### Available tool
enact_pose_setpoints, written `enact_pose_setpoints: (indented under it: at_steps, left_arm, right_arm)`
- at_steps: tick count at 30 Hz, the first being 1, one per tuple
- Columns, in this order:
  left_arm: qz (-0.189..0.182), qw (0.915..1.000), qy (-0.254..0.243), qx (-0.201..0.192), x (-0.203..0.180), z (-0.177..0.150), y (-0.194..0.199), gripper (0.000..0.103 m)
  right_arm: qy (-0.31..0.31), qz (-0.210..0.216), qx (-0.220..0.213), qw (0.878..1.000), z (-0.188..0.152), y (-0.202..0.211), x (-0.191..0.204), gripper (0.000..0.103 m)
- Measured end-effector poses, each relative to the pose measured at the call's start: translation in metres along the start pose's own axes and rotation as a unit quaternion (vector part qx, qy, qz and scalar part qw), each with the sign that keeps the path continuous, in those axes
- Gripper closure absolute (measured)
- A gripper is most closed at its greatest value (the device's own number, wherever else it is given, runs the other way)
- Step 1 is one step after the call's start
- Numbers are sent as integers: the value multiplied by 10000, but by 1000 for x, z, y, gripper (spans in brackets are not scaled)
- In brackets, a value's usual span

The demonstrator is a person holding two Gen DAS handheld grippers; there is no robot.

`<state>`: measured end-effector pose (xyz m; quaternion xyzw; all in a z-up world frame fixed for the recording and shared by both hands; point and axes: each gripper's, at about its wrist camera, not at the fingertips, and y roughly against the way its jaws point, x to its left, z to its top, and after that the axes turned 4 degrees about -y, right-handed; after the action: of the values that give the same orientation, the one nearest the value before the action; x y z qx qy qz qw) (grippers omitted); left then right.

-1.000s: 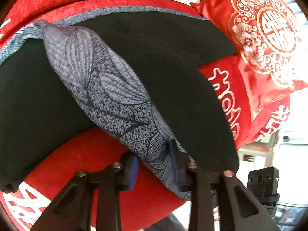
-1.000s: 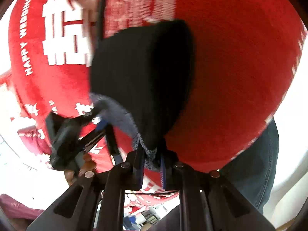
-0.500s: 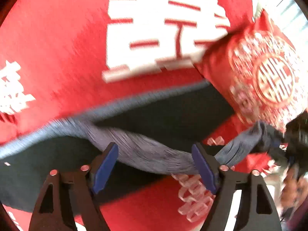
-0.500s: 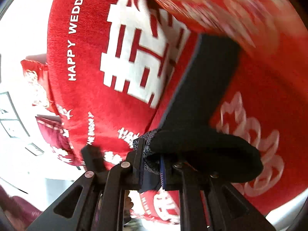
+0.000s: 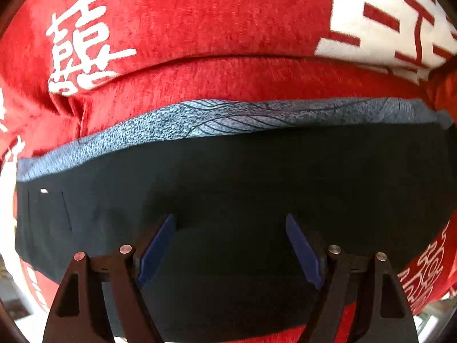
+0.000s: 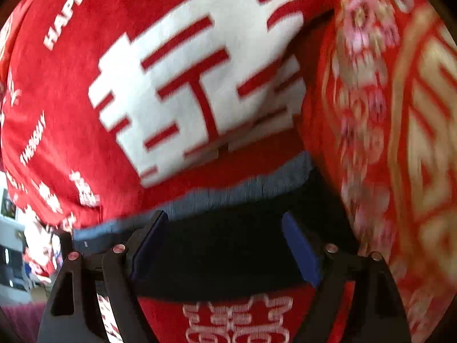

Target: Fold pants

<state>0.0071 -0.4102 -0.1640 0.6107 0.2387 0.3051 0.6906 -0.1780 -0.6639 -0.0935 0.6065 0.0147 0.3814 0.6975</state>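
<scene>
The black pants [image 5: 228,177] lie folded flat on the red bed cover [image 5: 200,28]. A grey leaf-patterned band [image 5: 228,117] shows along their far edge. My left gripper [image 5: 230,228] is open, its blue pads [image 5: 155,254] wide apart just above the black cloth, holding nothing. In the right wrist view the pants [image 6: 228,251] lie under my right gripper [image 6: 222,228], which is open too, with the grey band [image 6: 228,194] just beyond its fingertips.
The red cover carries large white characters [image 6: 194,85] and lettering. A red and gold embroidered cushion [image 6: 400,114] lies close on the right, against the end of the pants. Room clutter shows at the far left edge [image 6: 11,257].
Both grippers let go of the grey-patterned cloth and opened wide. The pants, held lifted and bunched a second ago, now lie flat and folded on the cover.
</scene>
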Motion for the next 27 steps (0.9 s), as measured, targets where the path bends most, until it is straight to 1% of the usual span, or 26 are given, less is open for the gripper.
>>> enact_pose_setpoints:
  at_steps: [2, 3, 4, 5, 6, 7, 8, 9, 10, 11, 12, 13, 14, 15, 16, 17, 18, 20, 21, 22, 24, 26, 27]
  left_arm:
    - [32, 10000, 15, -13, 0, -1, 0, 22]
    - [33, 10000, 22, -8, 0, -1, 0, 22]
    - [17, 10000, 34, -3, 1, -2, -1, 22]
    - [-4, 10000, 37, 0, 2, -1, -2, 22]
    - [-17, 10000, 29, -4, 2, -1, -2, 21]
    - [-3, 10000, 16, -16, 2, -2, -3, 20]
    - [25, 10000, 15, -19, 1, -1, -4, 17]
    - [17, 10000, 28, -6, 3, -1, -5, 17]
    - [4, 10000, 51, 20, 3, -1, -5, 17]
    - [0, 10000, 53, 38, 4, -1, -5, 17]
    - [8, 10000, 41, 36, 3, -1, -5, 17]
    - [25, 10000, 27, 31, 3, -2, -5, 17]
    - [59, 10000, 7, 18, 2, -2, -6, 15]
    - [110, 9999, -5, 17, 2, -2, -6, 13]
    - [130, 9999, -8, 62, 2, -1, -5, 13]
    - [155, 9998, -14, 113, 0, 0, -3, 13]
    - [185, 9997, -51, 130, -3, 3, 0, 13]
    - [183, 9997, -168, -66, -9, 7, 12, 13]
    - [182, 9994, -231, -157, -13, 10, 17, 13]
    - [183, 9991, -304, -234, -19, 14, 19, 13]
    - [172, 9988, -373, -265, -32, 26, 16, 13]
    - [221, 9990, -329, -197, -49, 34, 3, 13]
    - [253, 9990, -296, -200, -53, 36, -2, 13]
  right_arm:
    - [-391, -198, 158, 9989, -24, -8, -17, 20]
    - [-666, -264, 217, 9972, -34, -12, -28, 24]
    - [-1128, -350, 321, 9925, -44, -20, -46, 27]
    - [-1471, -378, 390, 9876, -49, -27, -58, 33]
    - [-1715, -376, 407, 9836, -50, -32, -68, 38]
    - [-1971, -368, 341, 9791, -50, -37, -78, 40]
    - [-2042, -400, 249, 9778, -47, -39, -83, 50]
    - [-2021, -454, 161, 9782, -42, -41, -84, 80]
    - [-1856, -583, 108, 9808, -33, -41, -79, 86]
    - [-1690, -621, 50, 9836, -29, -39, -74, 88]
    - [-1325, -806, -81, 9879, -25, -34, -66, 89]
    - [-1076, -1103, -112, 9880, -27, -33, -63, 89]
    - [-1019, -1280, -85, 9865, -27, -31, -63, 89]
    - [-1150, -1446, 107, 9827, -31, -36, -74, 81]
    - [-1273, -1527, 230, 9798, -35, -37, -81, 72]
    - [-1268, -1552, 203, 9795, -38, -30, -80, 63]
    - [-1200, -1506, 184, 9811, -39, -24, -75, 63]
    - [-904, -1156, -56, 9892, -42, -2, -57, 63]
    - [-624, -941, -228, 9933, -42, 8, -42, 63]
    - [-331, -850, -282, 9954, -40, 10, -27, 63]
    - [232, -667, -202, 9973, -27, -4, -6, 63]
    - [389, -573, -53, 9976, -11, -29, 5, 63]
    - [413, -536, 28, 9977, 0, -49, 5, 63]
